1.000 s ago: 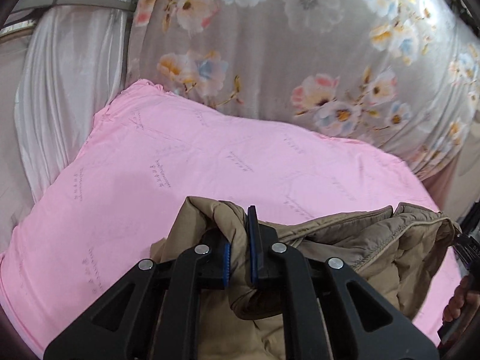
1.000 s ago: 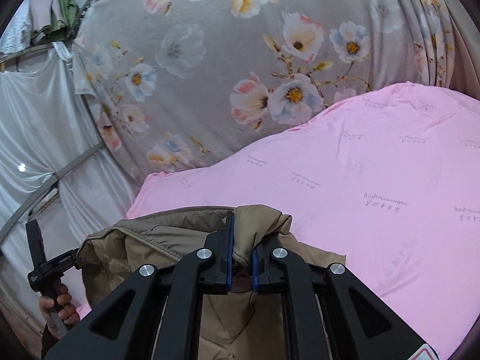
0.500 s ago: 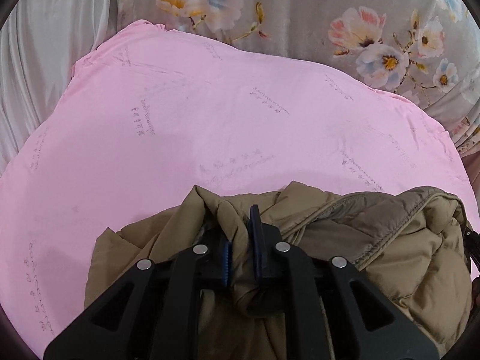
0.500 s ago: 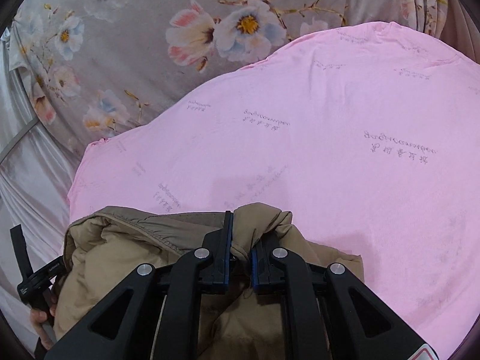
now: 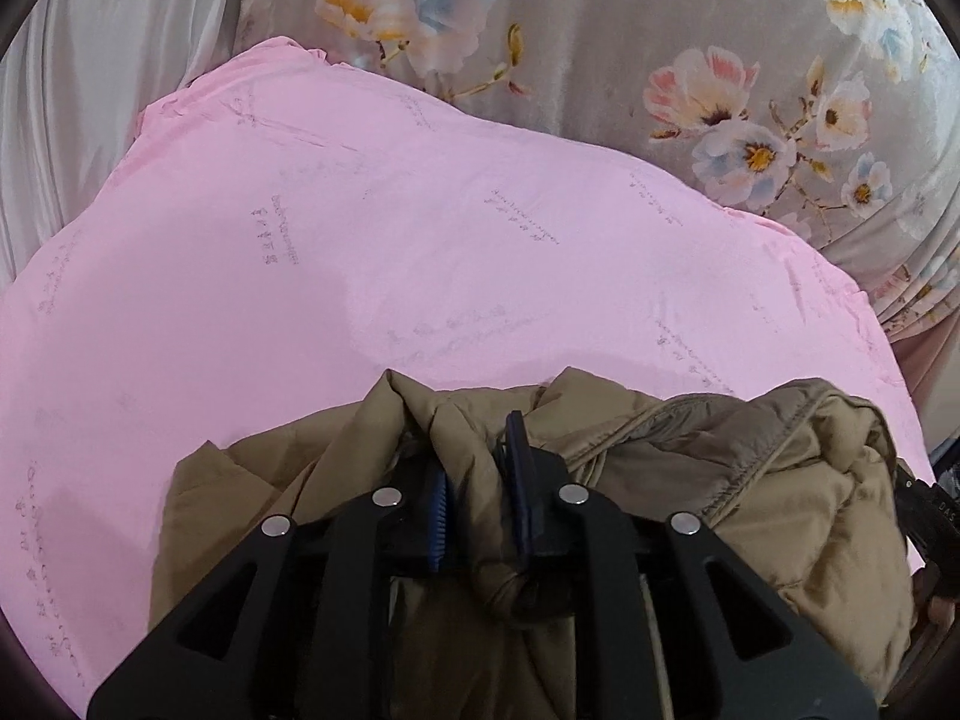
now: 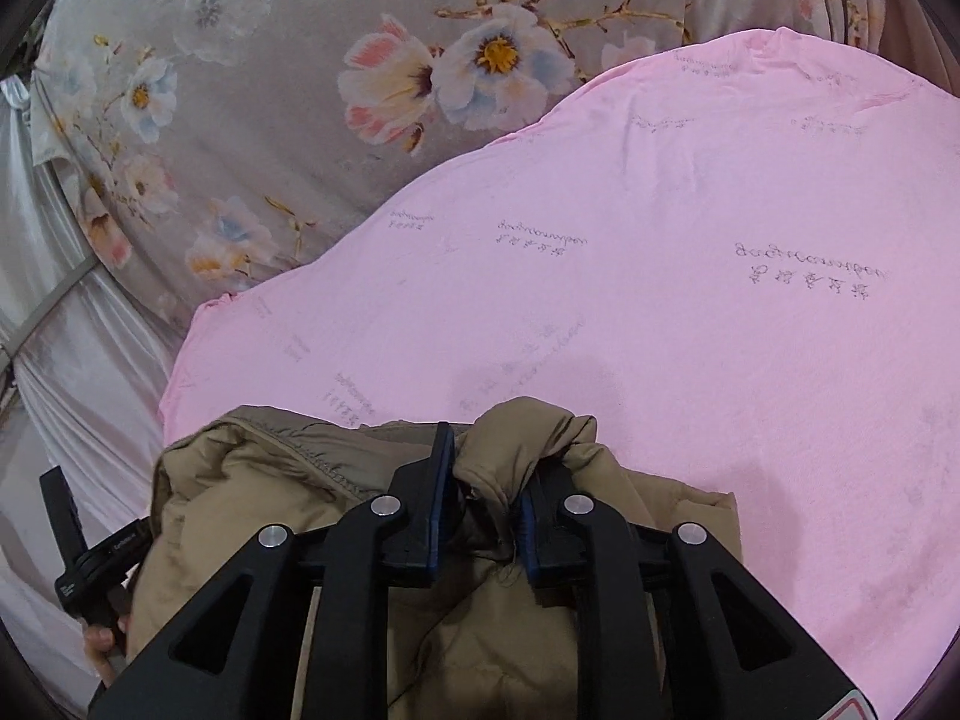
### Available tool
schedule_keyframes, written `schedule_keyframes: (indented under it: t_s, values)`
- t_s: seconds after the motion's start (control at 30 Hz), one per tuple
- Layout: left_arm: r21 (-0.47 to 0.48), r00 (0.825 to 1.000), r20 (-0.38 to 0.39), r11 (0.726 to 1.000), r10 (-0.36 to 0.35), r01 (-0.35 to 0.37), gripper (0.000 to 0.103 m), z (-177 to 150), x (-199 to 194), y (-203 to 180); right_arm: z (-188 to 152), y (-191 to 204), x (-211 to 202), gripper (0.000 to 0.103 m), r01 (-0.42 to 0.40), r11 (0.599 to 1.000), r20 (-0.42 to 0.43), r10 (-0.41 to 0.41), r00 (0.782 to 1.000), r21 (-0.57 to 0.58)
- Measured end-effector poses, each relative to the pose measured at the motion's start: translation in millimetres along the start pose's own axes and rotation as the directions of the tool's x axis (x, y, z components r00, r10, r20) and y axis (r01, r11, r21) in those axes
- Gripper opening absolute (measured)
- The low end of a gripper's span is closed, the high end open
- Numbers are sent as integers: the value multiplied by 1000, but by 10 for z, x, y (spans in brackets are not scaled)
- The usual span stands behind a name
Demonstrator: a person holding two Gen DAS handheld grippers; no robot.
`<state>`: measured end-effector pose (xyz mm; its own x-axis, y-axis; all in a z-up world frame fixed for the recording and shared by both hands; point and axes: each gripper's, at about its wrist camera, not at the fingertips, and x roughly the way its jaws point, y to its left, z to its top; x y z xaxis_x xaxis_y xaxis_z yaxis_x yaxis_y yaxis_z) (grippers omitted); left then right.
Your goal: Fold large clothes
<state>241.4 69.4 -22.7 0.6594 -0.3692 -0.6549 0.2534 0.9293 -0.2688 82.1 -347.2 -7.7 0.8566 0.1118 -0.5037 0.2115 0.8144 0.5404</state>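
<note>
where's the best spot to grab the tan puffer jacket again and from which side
Grip the tan puffer jacket at its stitched edge seam, coming from the near side, over the bunched fabric. That seam is a firm, thin ridge on top, unlike the puffy folds between the just-opening left gripper and right gripper. It lies on the pink sheet.
</note>
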Motion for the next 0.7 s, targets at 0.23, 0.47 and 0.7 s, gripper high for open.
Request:
schedule_keyframes:
  t_s: [0.23, 0.47, 0.7]
  values:
    - [34, 981, 181, 997, -71, 66, 93, 105, -954, 237, 156, 115, -794, 75, 25, 995, 127, -12, 992, -98]
    - [40, 994, -61, 995, -90, 92, 93, 351, -180, 207, 317, 120, 9, 75, 81, 992, -43, -85, 995, -92]
    - [69, 992, -103, 995, -67, 75, 14, 433, 75, 14, 347, 287, 605, 10, 135, 974, -183, -168, 969, -181]
